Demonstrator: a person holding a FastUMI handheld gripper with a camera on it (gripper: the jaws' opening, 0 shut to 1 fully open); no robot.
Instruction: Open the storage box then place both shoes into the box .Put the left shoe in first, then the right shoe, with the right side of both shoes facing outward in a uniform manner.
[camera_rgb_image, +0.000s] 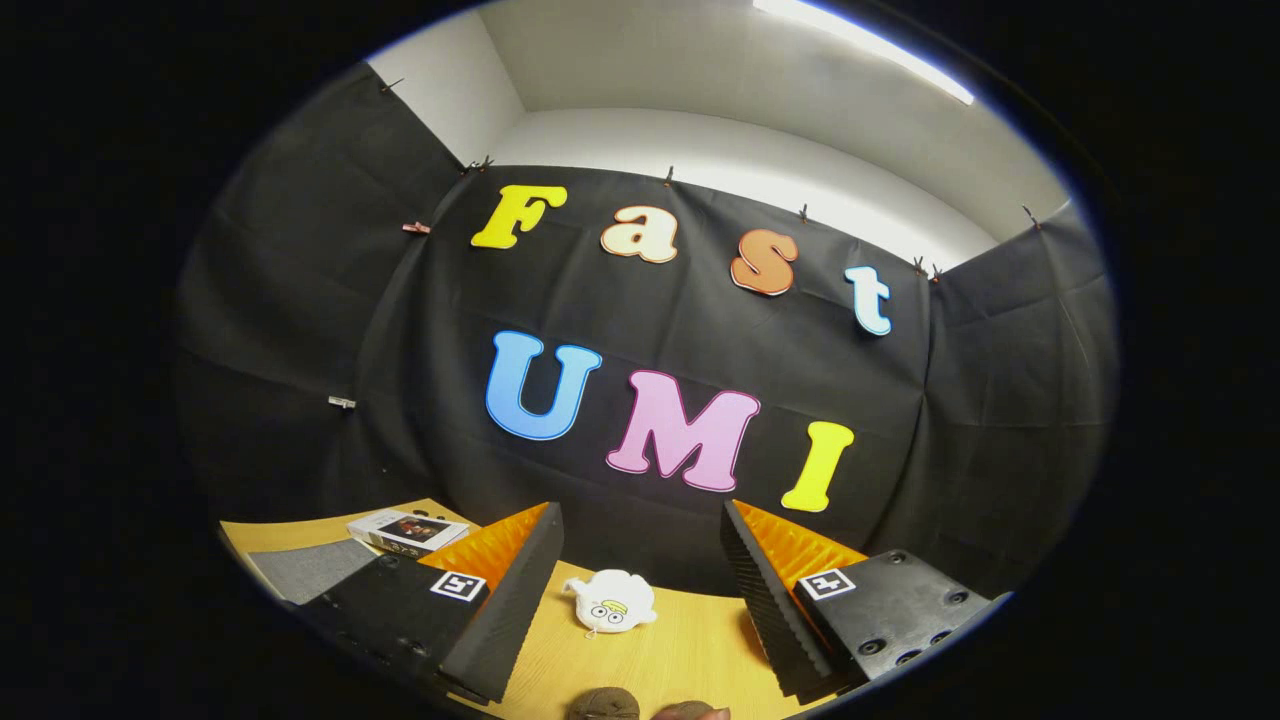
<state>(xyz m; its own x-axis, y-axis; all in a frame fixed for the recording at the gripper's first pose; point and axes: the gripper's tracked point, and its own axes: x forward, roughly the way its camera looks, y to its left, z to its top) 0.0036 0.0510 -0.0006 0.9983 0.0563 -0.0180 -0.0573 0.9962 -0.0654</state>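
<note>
We see the jaws (640, 590) standing wide apart, gripping nothing, raised above a wooden worktop (690, 650) and tilted upward toward the black cloth wall (660, 320) of the booth. Each finger carries a small square black-and-white marker near its base.

Between the jaws, resting on the worktop a little ahead of them, lies a small white plush toy (610, 601) with cartoon eyes. It touches neither finger.

Nearer to us than the toy, in the gap between the finger bases, two rounded dark brown shapes (645, 706) poke up at the lowest part of the view. They sit side by side; we cannot tell what they are, and so cannot say whether they are the shoes. The storage box we cannot place from here.

Outside the left finger, on the worktop, a flat white packet (408, 531) with a dark printed face lies close to the cloth wall. Just beside it, nearer to us, a grey mat (305, 570) lies flat on the wood, partly hidden behind the left finger's body.

Above the cloth, a pale wall and ceiling (700, 100) show, with a bright strip light (860, 45) up and to the right of the jaws. Small clips pin the cloth along its upper hem.
</note>
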